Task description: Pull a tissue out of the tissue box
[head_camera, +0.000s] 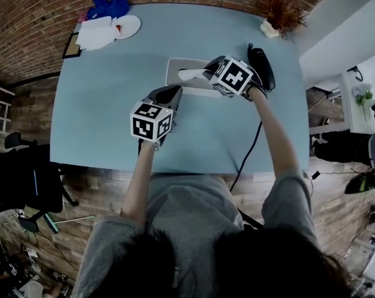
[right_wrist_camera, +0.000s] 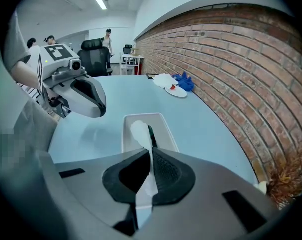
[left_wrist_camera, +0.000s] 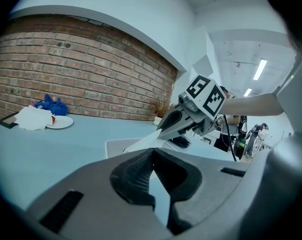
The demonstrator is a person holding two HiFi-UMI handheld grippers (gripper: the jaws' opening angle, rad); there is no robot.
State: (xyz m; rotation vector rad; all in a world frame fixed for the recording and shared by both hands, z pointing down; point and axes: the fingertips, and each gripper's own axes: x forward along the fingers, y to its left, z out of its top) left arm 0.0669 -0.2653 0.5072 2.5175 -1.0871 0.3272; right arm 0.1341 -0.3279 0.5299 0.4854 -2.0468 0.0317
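Note:
A flat white tissue box (head_camera: pixel 178 67) lies on the blue table (head_camera: pixel 100 117), past the middle. My right gripper (head_camera: pixel 206 74) hangs over the box, pointing steeply down, shut on a white tissue (head_camera: pixel 189 74). In the right gripper view the tissue (right_wrist_camera: pixel 141 131) runs from the box's slot up between the jaws, and the tissue box (right_wrist_camera: pixel 163 129) lies just beyond them. My left gripper (head_camera: pixel 172 93) hovers near the box's front edge, shut with nothing in it. The left gripper view shows the right gripper (left_wrist_camera: pixel 163 129) drawing the tissue (left_wrist_camera: pixel 143 143) off the tissue box (left_wrist_camera: pixel 116 146).
At the back left are a white plate (head_camera: pixel 129 25), crumpled white paper (head_camera: pixel 95 33) and a blue cloth (head_camera: pixel 108 7). A potted dried plant (head_camera: pixel 277 14) stands at the back right. A black device (head_camera: pixel 262 66) with a cable (head_camera: pixel 253 148) lies right of the box. A brick wall runs behind the table.

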